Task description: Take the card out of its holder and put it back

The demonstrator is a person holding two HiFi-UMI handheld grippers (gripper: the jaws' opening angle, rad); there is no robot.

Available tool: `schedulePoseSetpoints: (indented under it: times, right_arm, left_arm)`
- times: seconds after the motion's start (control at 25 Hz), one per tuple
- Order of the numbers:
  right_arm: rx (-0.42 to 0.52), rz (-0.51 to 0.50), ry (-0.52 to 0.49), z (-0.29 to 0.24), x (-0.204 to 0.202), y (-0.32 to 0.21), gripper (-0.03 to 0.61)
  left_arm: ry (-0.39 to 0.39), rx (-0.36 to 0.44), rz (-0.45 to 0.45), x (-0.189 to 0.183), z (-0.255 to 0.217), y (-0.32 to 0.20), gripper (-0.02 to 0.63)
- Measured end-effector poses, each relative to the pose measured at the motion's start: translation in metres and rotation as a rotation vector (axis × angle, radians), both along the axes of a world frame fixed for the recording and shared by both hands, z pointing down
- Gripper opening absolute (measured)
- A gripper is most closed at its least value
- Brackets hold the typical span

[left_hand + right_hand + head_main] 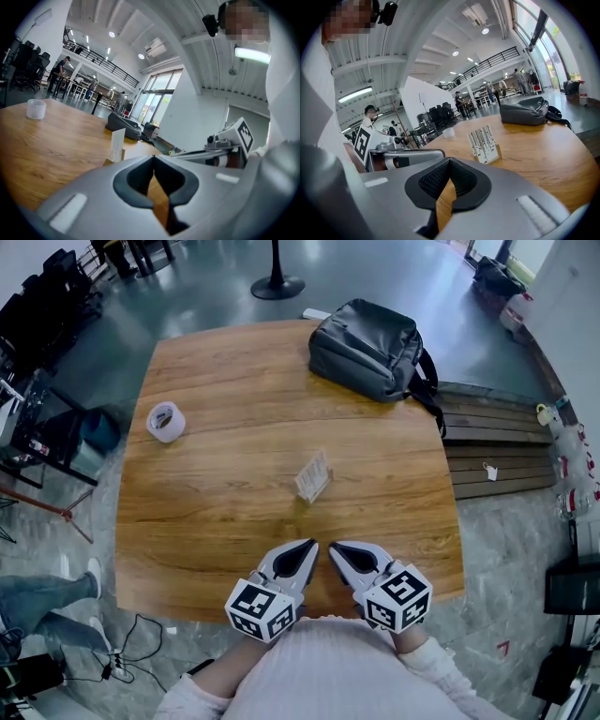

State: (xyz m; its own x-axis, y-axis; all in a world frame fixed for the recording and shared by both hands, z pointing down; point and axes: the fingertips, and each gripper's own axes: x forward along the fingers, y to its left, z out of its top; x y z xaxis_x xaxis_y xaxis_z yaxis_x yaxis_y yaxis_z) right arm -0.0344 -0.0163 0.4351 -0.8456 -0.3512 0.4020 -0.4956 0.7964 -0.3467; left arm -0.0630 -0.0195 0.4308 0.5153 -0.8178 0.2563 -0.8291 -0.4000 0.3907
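**Card standing in its holder at mid-desk; both grippers closed and empty**

1. Tape roll (166, 421): a pale roll lying flat near the left edge of the desk (225, 465), well apart from everything else.

2. Left gripper (305, 552): held over the near edge of the desk, left of centre. Its own view shows the jaws brought together with the tips meeting. Nothing is held between them, and only the wood of the desk shows through the hollow behind the tips. Its marker cube carries black-and-white square patterns.

3. Card (313, 474): upright in a low holder (312, 493) near the middle of the desk, beyond both grippers and touched by neither. The face of the card (484, 142) bears rows of dark vertical strokes, and the print is too small to read. From the left gripper's side the card (117, 144) appears as a plain white rectangle.

4. Right gripper (342, 554): just beside the left one at the near edge, tip close to tip. Jaws pressed together and gripping nothing. Its cube bears the same kind of marker.

5. Backpack (367, 348): dark grey, resting at the far edge toward the right corner. No legible brand.
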Motion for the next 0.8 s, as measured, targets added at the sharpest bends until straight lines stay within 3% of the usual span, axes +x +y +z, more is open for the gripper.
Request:
schedulePoseSetpoints:
  times: [0.8]
  right_arm:
    - [0.011, 0.043, 0.026, -0.002, 0.011, -0.004, -0.003]
  left_arm:
    - [-0.019, 0.002, -0.024, -0.01, -0.001, 0.001, 0.008]
